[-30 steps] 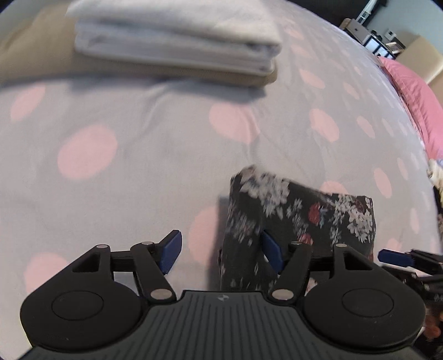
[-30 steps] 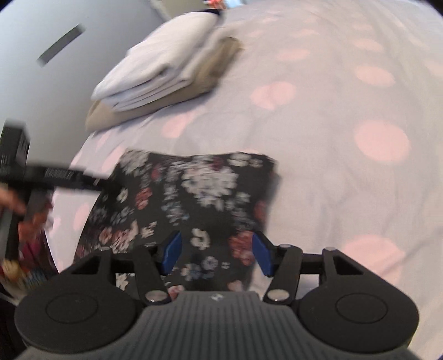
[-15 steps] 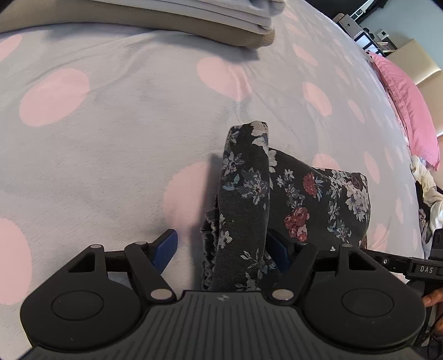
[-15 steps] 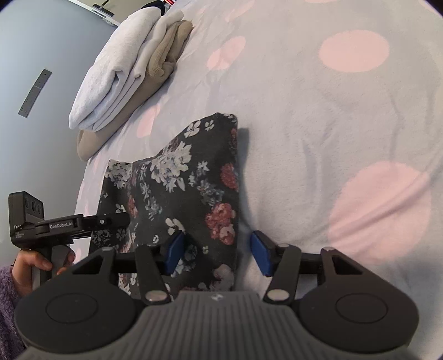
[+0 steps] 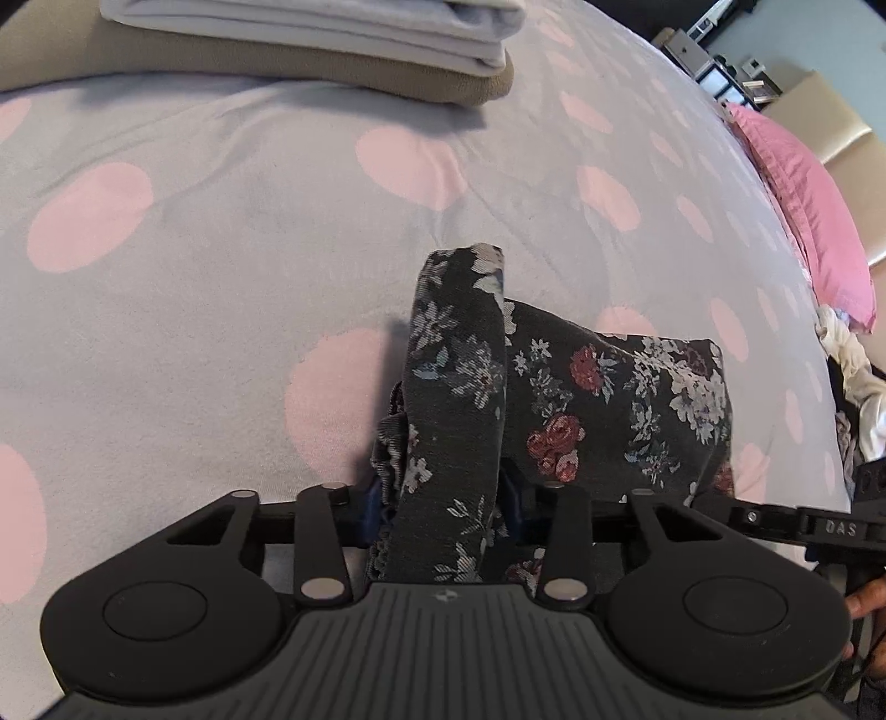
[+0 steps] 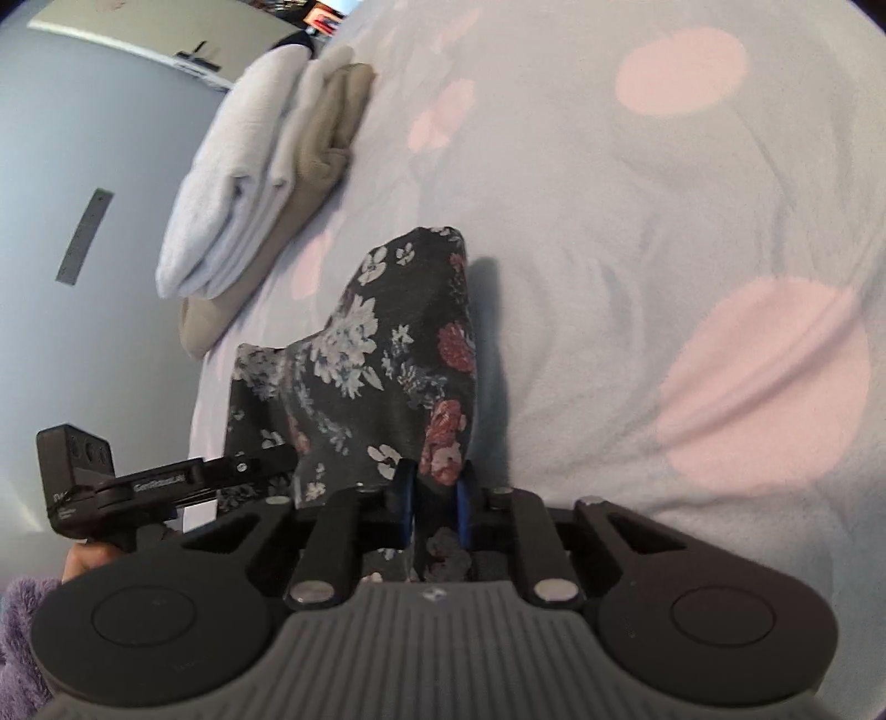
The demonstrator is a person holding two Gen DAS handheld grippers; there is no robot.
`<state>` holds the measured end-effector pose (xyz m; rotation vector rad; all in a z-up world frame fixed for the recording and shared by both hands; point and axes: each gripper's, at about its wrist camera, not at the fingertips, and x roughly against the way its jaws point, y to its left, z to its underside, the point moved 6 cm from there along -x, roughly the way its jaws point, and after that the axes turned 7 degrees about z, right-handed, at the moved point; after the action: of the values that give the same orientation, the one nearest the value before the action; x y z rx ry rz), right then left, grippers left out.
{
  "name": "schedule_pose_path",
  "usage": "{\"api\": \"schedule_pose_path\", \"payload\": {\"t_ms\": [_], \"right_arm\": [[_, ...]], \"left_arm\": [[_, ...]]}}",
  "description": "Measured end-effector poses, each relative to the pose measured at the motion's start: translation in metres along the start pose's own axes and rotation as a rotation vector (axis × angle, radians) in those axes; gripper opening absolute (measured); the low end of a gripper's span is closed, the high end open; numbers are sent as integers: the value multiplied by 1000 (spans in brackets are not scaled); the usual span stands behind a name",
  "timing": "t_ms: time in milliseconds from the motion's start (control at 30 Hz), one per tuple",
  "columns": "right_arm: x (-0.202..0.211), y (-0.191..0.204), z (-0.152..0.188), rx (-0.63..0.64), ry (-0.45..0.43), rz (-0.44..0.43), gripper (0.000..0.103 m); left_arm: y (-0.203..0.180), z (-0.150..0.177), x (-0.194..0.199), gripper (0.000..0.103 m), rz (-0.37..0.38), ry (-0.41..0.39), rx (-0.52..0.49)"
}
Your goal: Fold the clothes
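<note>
I am pinching the folded floral garment (image 5: 581, 399) with both grippers' fingers closed on it, left gripper (image 5: 443, 507) and right gripper (image 6: 434, 507); stacking it on the folded pile (image 5: 310, 50) at 11 o'clock seems left.

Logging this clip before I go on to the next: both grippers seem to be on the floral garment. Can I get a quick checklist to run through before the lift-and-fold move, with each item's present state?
1. Left hand-held gripper shut on the dark floral fabric garment: ok, a thick fold sits between its blue pads.
2. Right hand-held gripper shut on the garment's other end: ok, pads pinch a thin edge.
3. Grip depth on the right: cannot tell, only a narrow strip shows.
4. Garment partly raised off the grey bedsheet with pink dots: ok.
5. Stack of folded white and beige clothes apart from the garment: ok.
6. Layers aligned inside the fold: cannot tell.
</note>
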<state>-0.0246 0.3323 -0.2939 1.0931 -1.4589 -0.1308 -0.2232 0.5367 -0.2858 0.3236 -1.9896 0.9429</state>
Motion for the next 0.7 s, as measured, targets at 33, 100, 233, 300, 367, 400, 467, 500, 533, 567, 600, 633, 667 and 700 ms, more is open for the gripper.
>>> {"api": "schedule_pose_path", "payload": {"t_ms": [33, 100, 233, 300, 367, 400, 467, 500, 533, 567, 600, 633, 667, 700], "right_arm": [[4, 3, 0, 7, -6, -7, 15], [10, 7, -2, 5, -14, -28, 14], [24, 8, -7, -1, -41, -45, 13], [34, 6, -10, -14, -61, -58, 13], [50, 3, -12, -29, -94, -74, 13], [59, 1, -13, -23, -110, -70, 13], [70, -7, -16, -18, -117, -26, 13], [71, -13, -17, -34, -107, -7, 13], [69, -19, -17, -46, -96, 5, 13], [66, -23, -17, -55, -86, 12, 13], [64, -26, -16, -59, -88, 19, 13], [61, -28, -16, -62, -90, 26, 13], [60, -31, -16, -66, -91, 35, 13], [58, -33, -16, -69, -89, 42, 13]], "left_arm": [[-1, 0, 3, 28, 6, -8, 2], [-3, 0, 10, 25, 19, -23, 5], [-16, -1, 14, 23, 45, -48, -29], [-23, -1, 13, 23, 62, -54, -49], [-34, -2, 11, 23, 99, -59, -79], [-40, -2, 7, 24, 116, -52, -86], [-50, -2, -2, 25, 140, -31, -97], [-53, -2, -9, 27, 123, -19, -112], [-55, -2, -16, 29, 102, -8, -130], [-54, -1, -21, 32, 94, 2, -131], [-52, 0, -24, 37, 89, 10, -130], [-51, 0, -28, 43, 83, 19, -128], [-46, 2, -29, 46, 94, 31, -107], [-42, 3, -29, 49, 110, 38, -84]]}}
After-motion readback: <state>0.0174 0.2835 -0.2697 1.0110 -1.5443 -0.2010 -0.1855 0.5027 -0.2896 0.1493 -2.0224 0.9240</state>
